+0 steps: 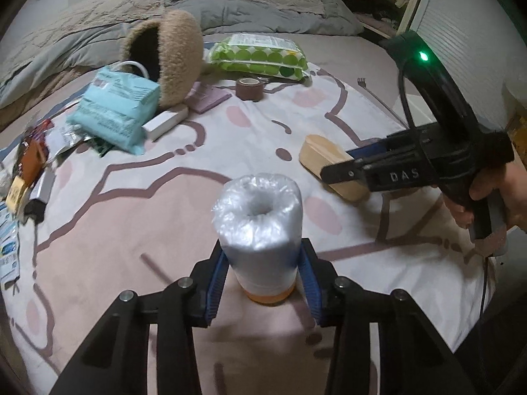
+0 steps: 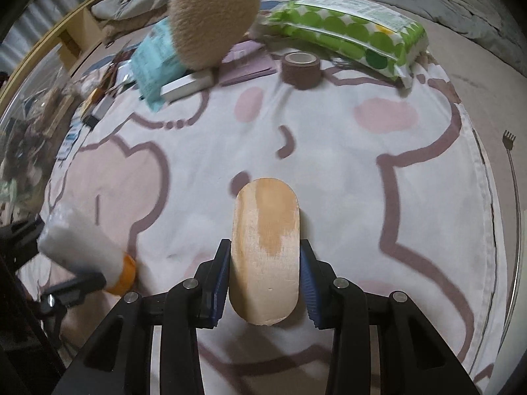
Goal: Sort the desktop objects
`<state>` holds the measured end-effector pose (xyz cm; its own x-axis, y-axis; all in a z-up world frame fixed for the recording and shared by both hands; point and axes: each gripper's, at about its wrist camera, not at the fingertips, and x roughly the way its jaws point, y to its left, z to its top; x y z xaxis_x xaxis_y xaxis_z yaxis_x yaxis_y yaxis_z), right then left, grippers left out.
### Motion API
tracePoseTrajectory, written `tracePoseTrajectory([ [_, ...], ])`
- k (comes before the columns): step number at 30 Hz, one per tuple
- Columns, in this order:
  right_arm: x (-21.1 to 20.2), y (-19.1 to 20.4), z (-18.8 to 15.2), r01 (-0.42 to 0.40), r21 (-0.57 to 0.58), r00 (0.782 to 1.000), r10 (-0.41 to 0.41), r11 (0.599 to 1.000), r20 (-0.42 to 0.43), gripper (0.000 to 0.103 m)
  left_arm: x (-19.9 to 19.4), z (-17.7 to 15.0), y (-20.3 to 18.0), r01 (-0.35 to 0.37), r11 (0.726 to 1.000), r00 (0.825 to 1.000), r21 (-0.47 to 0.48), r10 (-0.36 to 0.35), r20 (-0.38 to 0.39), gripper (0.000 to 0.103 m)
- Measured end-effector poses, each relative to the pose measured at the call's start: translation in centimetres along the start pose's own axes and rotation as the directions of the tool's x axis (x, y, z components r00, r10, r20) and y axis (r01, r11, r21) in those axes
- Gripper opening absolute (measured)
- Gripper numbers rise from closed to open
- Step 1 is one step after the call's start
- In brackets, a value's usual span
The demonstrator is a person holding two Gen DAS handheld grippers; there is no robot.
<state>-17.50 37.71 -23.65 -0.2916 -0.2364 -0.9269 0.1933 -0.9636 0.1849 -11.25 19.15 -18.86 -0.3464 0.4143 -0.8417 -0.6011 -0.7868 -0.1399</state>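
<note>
My left gripper (image 1: 263, 263) is shut on a roll of clear plastic bags (image 1: 260, 227) with an orange core end; it also shows in the right wrist view (image 2: 85, 250). My right gripper (image 2: 265, 265) is shut on an oval wooden block (image 2: 265, 250), which lies on the pink and white blanket (image 2: 329, 164). In the left wrist view the right gripper (image 1: 346, 164) holds that block (image 1: 329, 164) at the right. A brown tape roll (image 1: 250, 88), a green dotted pack (image 1: 260, 57), a teal pack (image 1: 115, 112) and a fuzzy tan slipper (image 1: 171, 56) lie further back.
A white box (image 1: 164, 121) and purple cards (image 1: 210, 97) sit by the slipper. Small packets and a charger (image 1: 29, 171) lie at the left edge. A metal back scratcher (image 2: 513, 197) lies at the right. Grey bedding (image 1: 230, 0) is behind.
</note>
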Motion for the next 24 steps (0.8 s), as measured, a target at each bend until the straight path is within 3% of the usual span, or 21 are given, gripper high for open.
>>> tracePoseTrajectory([
  [7, -1.7, 3.7, -1.4, -0.049, -0.053, 0.999, 0.049, 0.997, -0.004, 0.04, -4.4, -1.7, 2.2, -0.029, 1.0, 0.999, -0.005, 0.029, -0.023, 0.042],
  [14, -2.2, 8.9, -3.4, -0.114, -0.153, 0.993, 0.108, 0.982, -0.05, 0.04, -8.5, -6.2, 6.4, -0.102, 0.994, 0.986, -0.023, 0.098, -0.133, 0.042],
  [21, -1.0, 13.4, -4.5, -0.136, -0.232, 0.988, 0.114, 0.963, -0.108, 0.04, -8.0, -10.1, 9.6, -0.179, 0.981, 0.956, -0.08, 0.155, -0.25, 0.042],
  [24, 0.0, 14.7, -4.8, -0.133, -0.241, 0.986, 0.103, 0.961, -0.133, 0.04, -7.6, -10.3, 10.3, -0.171, 0.979, 0.958, -0.107, 0.14, -0.251, 0.042],
])
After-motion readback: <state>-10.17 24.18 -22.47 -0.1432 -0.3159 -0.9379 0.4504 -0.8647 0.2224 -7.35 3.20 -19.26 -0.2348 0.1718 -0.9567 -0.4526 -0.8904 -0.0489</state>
